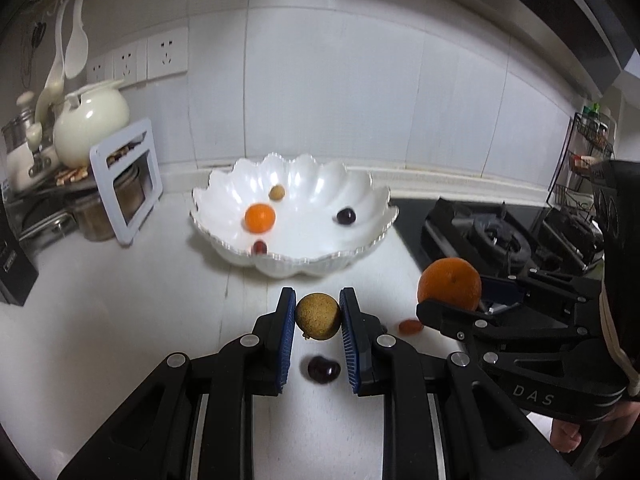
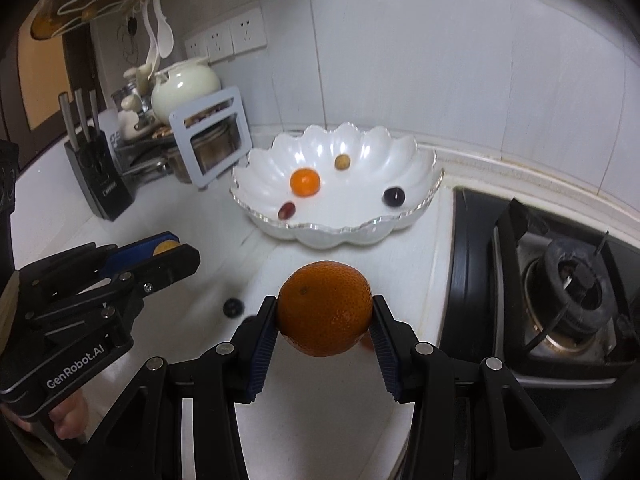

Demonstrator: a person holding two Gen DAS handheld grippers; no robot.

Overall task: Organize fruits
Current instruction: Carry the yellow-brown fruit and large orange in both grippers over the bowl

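Observation:
My left gripper (image 1: 318, 314) is shut on a small tan round fruit (image 1: 318, 317), held above the white counter. My right gripper (image 2: 325, 314) is shut on a large orange (image 2: 325, 308), also lifted off the counter; the same orange (image 1: 449, 285) shows at the right of the left wrist view. Ahead stands a white scalloped bowl (image 1: 360, 240) holding a small orange (image 1: 260, 218), a tan fruit (image 1: 277, 193), a dark grape (image 1: 345, 216) and a red grape (image 1: 260, 246). A dark grape (image 1: 323, 369) and a red fruit (image 1: 410, 327) lie on the counter below the grippers.
A gas stove (image 2: 560, 292) sits to the right of the counter. At the back left are a white rack (image 1: 126, 180), a cream teapot (image 1: 91, 124), jars and a knife block (image 2: 98, 176). A wire shelf (image 1: 580, 160) stands at the far right. A hand (image 2: 68, 416) holds the left gripper.

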